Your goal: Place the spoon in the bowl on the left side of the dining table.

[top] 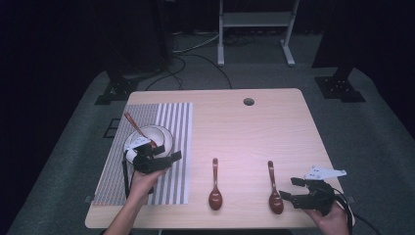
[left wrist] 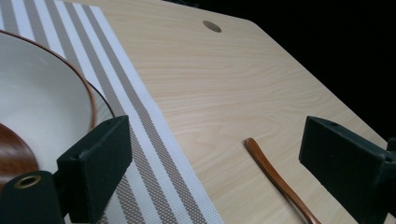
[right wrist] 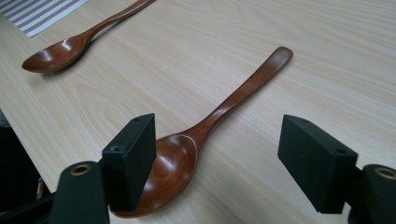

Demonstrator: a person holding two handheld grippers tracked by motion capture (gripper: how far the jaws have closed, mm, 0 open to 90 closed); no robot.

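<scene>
Fingers (top: pixel 295 190) of the right gripper stand wide apart in the high view beside the reddish-brown wooden spoon (top: pixel 274 188) on the pale wooden desk (top: pixel 235 127); right gripper view: open fingers straddle its bowl, a shallow closure could skid it; left gripper view: open, empty fingers (left wrist: pixel 95 163) near the white bowl (left wrist: pixel 37 102), risking a knock.

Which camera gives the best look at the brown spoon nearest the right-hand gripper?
The right gripper view: the spoon lies close up between the open jaws, bowl to handle tip, on the table. The high view shows it small but whole, left of the right gripper. Whether the handle in the left gripper view is this spoon's is unclear.
</scene>
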